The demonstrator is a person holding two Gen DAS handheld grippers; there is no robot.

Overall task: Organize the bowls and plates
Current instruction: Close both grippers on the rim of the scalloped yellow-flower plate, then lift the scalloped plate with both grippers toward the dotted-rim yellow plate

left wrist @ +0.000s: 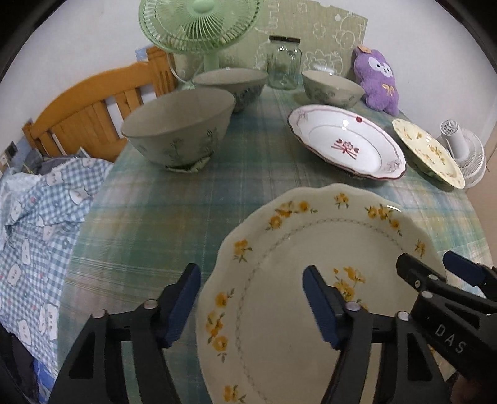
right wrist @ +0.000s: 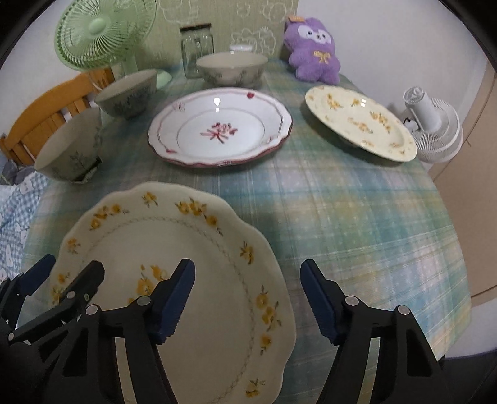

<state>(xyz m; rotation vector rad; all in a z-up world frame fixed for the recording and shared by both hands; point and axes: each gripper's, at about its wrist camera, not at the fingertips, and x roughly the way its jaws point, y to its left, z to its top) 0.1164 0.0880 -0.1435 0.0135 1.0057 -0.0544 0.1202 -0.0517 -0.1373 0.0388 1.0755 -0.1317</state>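
A large cream plate with yellow flowers (left wrist: 310,248) (right wrist: 186,248) lies flat at the near edge of the plaid table. My left gripper (left wrist: 251,304) stands open over its left rim, one finger outside the rim and one over the plate. My right gripper (right wrist: 248,301) stands open over the right rim in the same way. Neither pad presses on it. Farther back lie a white plate with red flowers (right wrist: 217,130) and a smaller yellow-flowered plate (right wrist: 360,121). Three grey-green bowls (left wrist: 177,130) (left wrist: 233,84) (left wrist: 332,88) stand at the left and back.
A green fan (left wrist: 198,25), a glass jar (left wrist: 284,62) and a purple plush toy (left wrist: 377,80) line the back edge. A white fan (right wrist: 435,124) sits off the right side. A wooden headboard (left wrist: 84,115) and blue checked bedding (left wrist: 31,217) border the left.
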